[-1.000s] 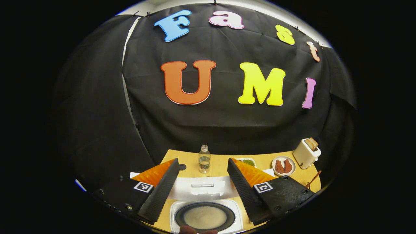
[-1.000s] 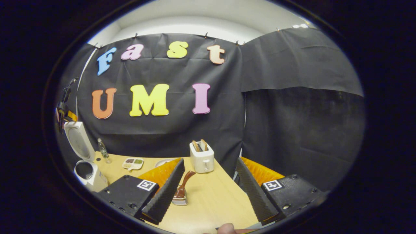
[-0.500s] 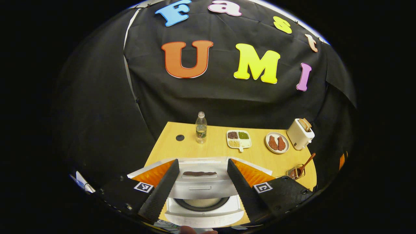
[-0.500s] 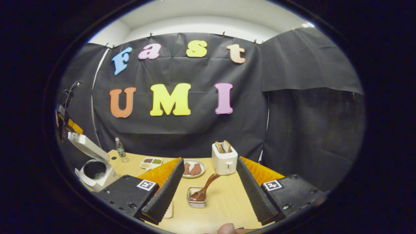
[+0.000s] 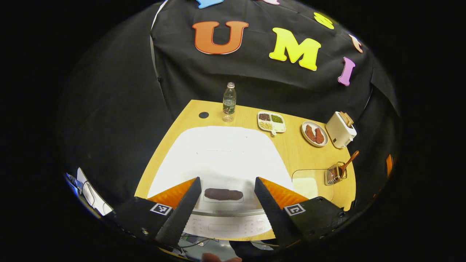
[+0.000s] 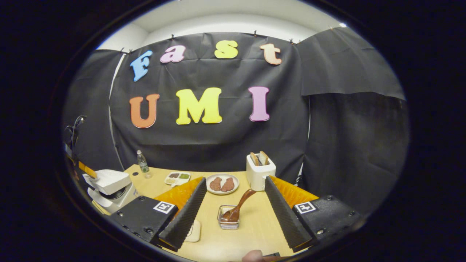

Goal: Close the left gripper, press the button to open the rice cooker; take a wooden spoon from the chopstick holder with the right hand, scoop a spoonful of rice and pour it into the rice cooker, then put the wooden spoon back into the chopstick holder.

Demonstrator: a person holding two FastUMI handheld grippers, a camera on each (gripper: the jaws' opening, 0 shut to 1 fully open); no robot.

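Wooden table point(image 5: 291, 153) under black cloth. Left gripper view: left gripper point(image 5: 225, 203) spread apart over white rice cooker point(image 5: 218, 160), lid down, dark button patch between the fingers; wooden spoon point(image 5: 344, 167) in chopstick holder point(image 5: 333, 174) at 3 o'clock. Right gripper view: right gripper point(image 6: 235, 211) spread apart, empty, holder and spoon straight ahead between the fingers, cooker lid slightly raised at 9 o'clock, toaster point(image 6: 260, 171) at 12.
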